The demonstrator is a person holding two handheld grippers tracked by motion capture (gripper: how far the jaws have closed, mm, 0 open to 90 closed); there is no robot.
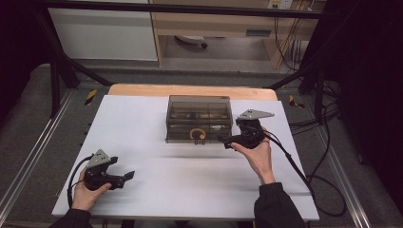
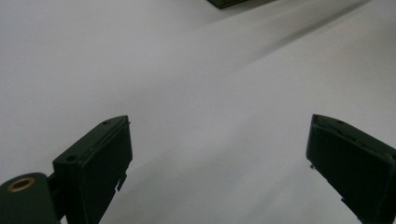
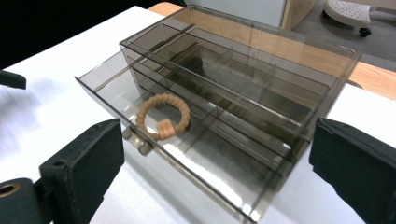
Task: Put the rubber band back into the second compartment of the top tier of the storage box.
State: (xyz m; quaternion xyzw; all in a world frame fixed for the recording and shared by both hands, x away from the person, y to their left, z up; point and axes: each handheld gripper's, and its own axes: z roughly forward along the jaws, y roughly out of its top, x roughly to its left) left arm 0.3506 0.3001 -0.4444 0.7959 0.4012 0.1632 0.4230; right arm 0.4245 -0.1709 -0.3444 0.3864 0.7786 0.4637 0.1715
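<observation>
**Kid:** Brown see-through plastic! What is that box (image 1: pixel 198 117) on the white table (image 1: pixel 157 185)?

**Me:** It is a small case with drawers. It sits at the far middle of the table. Its bottom drawer (image 3: pixel 154 140) is pulled out a little way.

**Kid:** What is inside?

**Me:** A tan braided ring (image 3: pixel 163 115) lies in the open drawer, near the front. It looks like a bracelet with a little square tag.

**Kid:** Are you holding it?

**Me:** No. My right claw (image 1: pixel 227 140) is just beside the right front corner of the box. Its jaws are wide apart and hold nothing. My left claw (image 1: pixel 124 178) is well apart from the box, low over the near left of the table. Its jaws are wide apart too, with bare table between them.

**Kid:** So what is the job?

**Me:** Nobody told me. I think the ring may already be put away, and the drawer is left to push shut. Or the ring may be waiting to come out. I cannot tell which.

**Kid:** Is anything hard to see?

**Me:** Yes. The box has many little walls inside, and they shine and blur together. I cannot tell if the other spaces hold anything. From my left claw's camera, the box is cut off at the top edge.
</observation>
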